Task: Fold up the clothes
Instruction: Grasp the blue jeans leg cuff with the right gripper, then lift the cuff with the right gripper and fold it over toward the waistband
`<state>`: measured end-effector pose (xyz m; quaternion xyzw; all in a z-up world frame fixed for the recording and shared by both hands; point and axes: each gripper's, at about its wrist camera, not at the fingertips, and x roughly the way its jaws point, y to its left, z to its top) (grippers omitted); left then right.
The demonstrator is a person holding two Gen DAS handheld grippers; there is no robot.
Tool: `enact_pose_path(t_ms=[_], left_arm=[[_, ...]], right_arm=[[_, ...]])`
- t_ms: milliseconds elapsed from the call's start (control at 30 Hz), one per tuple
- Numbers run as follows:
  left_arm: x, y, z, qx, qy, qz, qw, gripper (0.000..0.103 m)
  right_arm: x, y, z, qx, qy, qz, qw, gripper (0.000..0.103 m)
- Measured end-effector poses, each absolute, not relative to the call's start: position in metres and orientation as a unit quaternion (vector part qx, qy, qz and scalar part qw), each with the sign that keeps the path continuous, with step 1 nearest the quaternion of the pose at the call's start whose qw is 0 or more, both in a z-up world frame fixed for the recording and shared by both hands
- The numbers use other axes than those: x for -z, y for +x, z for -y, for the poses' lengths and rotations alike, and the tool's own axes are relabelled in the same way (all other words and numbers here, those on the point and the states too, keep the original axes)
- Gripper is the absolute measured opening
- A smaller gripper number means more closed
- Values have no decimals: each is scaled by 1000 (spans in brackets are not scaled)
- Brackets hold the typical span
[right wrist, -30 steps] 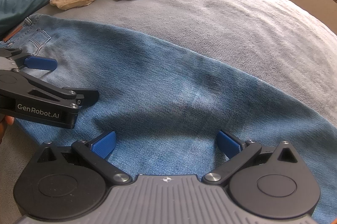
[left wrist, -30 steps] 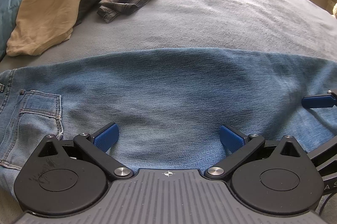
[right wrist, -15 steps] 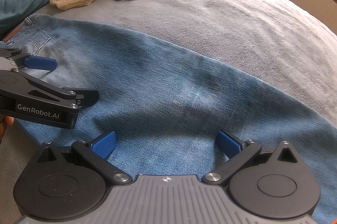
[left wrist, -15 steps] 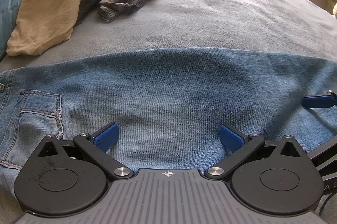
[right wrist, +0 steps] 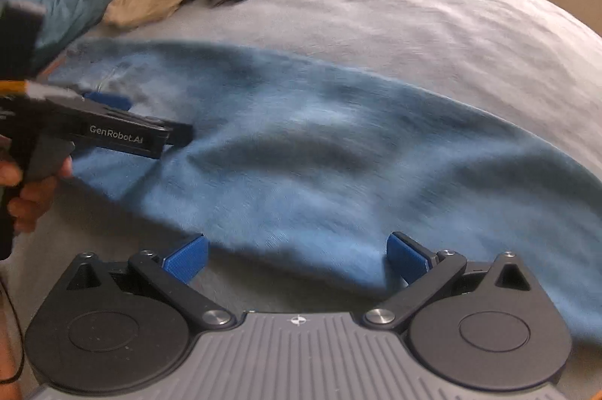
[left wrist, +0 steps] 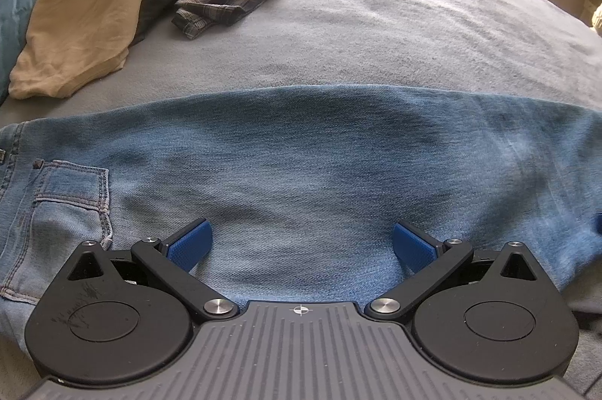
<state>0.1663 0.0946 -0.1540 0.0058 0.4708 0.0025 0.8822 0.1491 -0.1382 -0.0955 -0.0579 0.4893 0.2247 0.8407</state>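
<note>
Lying flat across the grey bed: jeans, back pocket at the left. Hovering low over the denim with fingers spread wide and gripping nothing: left gripper. Hanging at the jeans' near edge, fingers likewise wide apart and empty: right gripper, view blurred. Sitting further back: tan cloth, plaid shirt.

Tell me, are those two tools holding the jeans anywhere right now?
No. Both the left tool and the right tool are wide open, with nothing held between their pads; the jeans lie loose on the bed.
</note>
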Motion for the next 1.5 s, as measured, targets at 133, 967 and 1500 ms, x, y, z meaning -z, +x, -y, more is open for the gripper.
enact_pose_path(t_ms=[133, 967, 1500], left_arm=[[154, 166, -94, -2, 6, -472, 882, 103], [155, 165, -92, -7, 5, -472, 882, 103], [156, 163, -94, 0, 10, -466, 885, 103]], right_arm=[[85, 129, 219, -128, 106, -479, 862, 102], [149, 112, 455, 139, 539, -239, 796, 78], [61, 136, 405, -16, 472, -199, 859, 9]])
